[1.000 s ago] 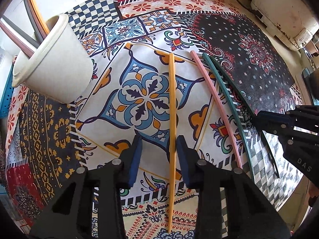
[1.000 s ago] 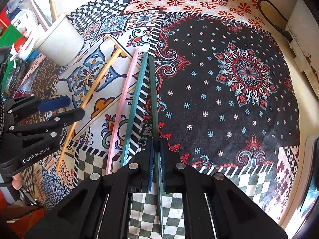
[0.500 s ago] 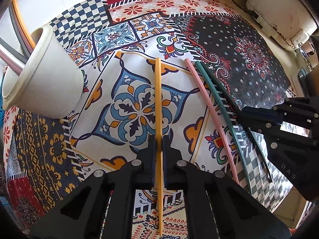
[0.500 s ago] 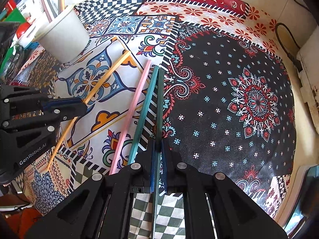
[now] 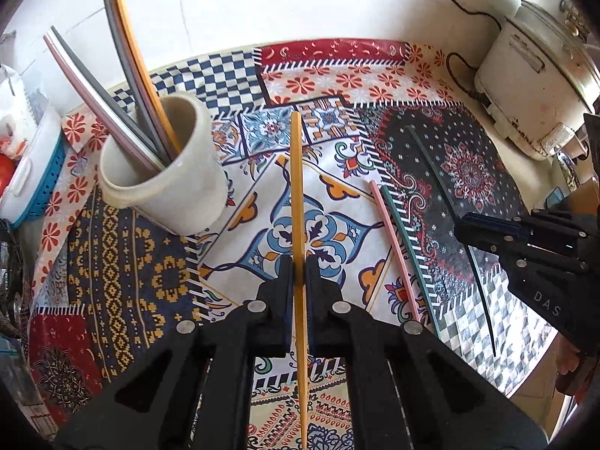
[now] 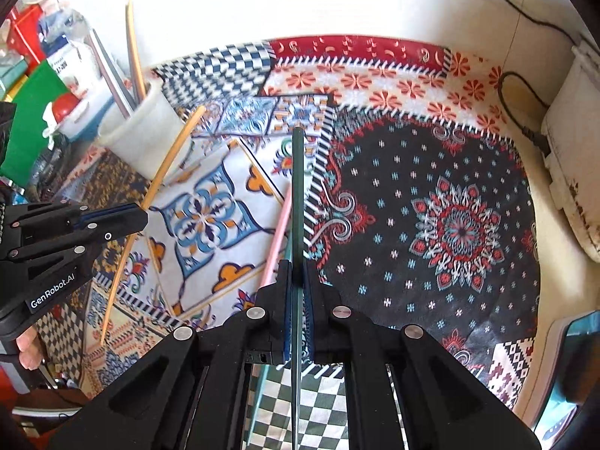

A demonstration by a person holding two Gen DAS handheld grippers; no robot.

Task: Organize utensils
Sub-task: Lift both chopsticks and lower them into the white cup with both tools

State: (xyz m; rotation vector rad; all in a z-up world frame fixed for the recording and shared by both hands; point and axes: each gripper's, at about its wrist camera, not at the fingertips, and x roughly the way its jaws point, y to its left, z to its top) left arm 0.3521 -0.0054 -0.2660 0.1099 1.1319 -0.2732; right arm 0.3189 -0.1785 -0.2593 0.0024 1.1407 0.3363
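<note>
Chopsticks held one per gripper, both off the patterned cloth [image 5: 468,172], with the cream cup [image 5: 176,191] as landmark. Left gripper [image 5: 299,273] pinched tight on orange chopstick [image 5: 297,195], gripped at about mid-length so that neither end droops; tip pointing past the cup's right side, near the cup though not yet over its mouth. Right gripper [image 6: 299,281] likewise pressed onto dark green chopstick [image 6: 297,187], held along the finger axis, well to the right of the cup and farther from it than the orange one. Mid-shaft grip probably chosen for balance and for leaving a free end to lower into the cup. Already standing in the cup, leaning against its far rim: orange, grey and pink sticks [image 5: 123,86], hence the likely destination. Still flat on the cloth, right of the cup and between the two grippers: pink chopstick [image 5: 393,247] and teal chopstick [image 5: 408,251], side by side and nearly touching. White appliance [image 5: 532,86] with black cord at the cloth's far right corner, well apart from the cup. Blue-and-white basket [image 5: 33,183] just left of the cup. Next step, by judgement: tilt each stick tip-down and clear the leaning sticks on entry.
</note>
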